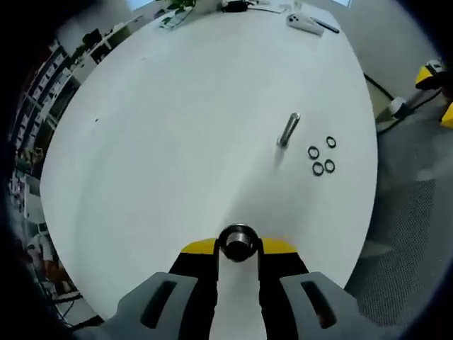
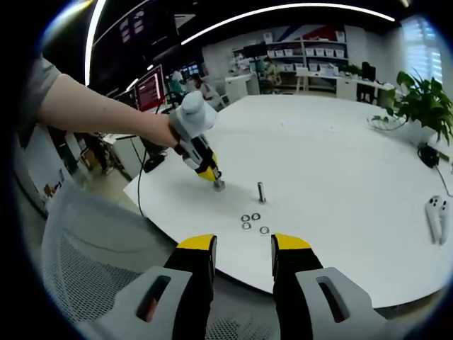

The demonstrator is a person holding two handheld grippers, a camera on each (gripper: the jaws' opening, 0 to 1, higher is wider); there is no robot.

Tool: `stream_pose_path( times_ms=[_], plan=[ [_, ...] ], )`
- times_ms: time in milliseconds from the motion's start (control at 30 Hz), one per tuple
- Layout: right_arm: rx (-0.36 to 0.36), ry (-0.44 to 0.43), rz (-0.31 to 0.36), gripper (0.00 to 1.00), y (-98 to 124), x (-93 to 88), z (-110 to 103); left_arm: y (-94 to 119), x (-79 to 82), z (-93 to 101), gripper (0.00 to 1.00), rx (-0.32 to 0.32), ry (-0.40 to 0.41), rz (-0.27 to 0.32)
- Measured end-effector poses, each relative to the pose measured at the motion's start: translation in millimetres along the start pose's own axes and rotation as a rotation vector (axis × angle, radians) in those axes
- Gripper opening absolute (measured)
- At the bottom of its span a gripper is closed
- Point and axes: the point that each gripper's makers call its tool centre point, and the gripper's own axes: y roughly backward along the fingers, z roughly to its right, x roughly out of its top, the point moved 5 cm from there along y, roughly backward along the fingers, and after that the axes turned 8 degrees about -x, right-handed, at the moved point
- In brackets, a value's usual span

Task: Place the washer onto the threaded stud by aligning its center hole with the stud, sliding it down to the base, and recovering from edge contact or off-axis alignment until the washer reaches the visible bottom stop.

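While the left gripper (image 1: 238, 256) pinches what seems a nut (image 1: 237, 242), the right gripper's (image 2: 243, 249) jaws stand spread.

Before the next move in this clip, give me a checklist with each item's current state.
1. Left gripper holding a part: ok, fingers shut on a metal ring-shaped piece; washer or nut, cannot tell.
2. Threaded stud upright on the table: ok.
3. Held piece aligned over stud: not ok, well short of it.
4. Spare washers beside stud: ok, four.
5. Right gripper free: ok, open, off the table edge.
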Motion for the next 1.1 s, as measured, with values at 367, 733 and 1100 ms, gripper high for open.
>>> stream_pose_path(
  times_ms=[367,733,1100],
  plan=[
    [-0.003,-0.003,-0.001,0.33,0,-0.2,1,-16,-3.9,-2.8,0.19,0.0,-0.003,-0.024],
    [-0.002,0.0,0.001,0.33,0,0.0,0,-17,-7.0,-1.3,0.2,-0.017,-0.016,-0.013],
    [0.004,0.004,0.0,0.33,0,0.6,0,-6,-14.4,-4.5,0.28,-0.009,0.003,0.024]
  ],
)
